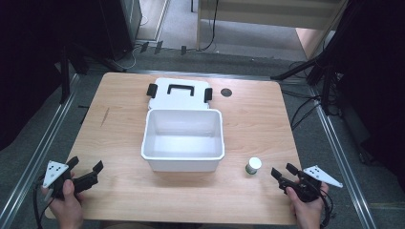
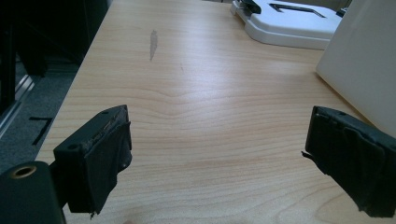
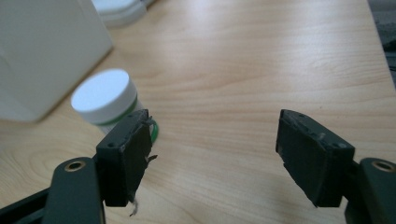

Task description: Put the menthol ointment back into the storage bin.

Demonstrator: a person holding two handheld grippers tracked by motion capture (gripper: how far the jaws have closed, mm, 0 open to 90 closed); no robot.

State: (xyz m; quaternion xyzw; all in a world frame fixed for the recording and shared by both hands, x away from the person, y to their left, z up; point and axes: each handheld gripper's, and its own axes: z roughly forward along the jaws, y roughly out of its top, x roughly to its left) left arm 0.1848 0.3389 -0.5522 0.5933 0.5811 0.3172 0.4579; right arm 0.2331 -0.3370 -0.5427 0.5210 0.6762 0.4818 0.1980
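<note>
Jar [image 1: 253, 165] with white cap stands just beside the right hand-held gripper [image 1: 283, 172], whose jaws gape empty.

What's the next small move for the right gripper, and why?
Probably shift the right gripper leftward to centre its open jaws on the small white-capped jar: in the right gripper view the jar stands upright just beyond its left jaw, beside the open white plastic bin.

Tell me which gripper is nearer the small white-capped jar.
Right. The right gripper sits just right of the jar, open. The left gripper is across the table, beyond the white bin.
</note>
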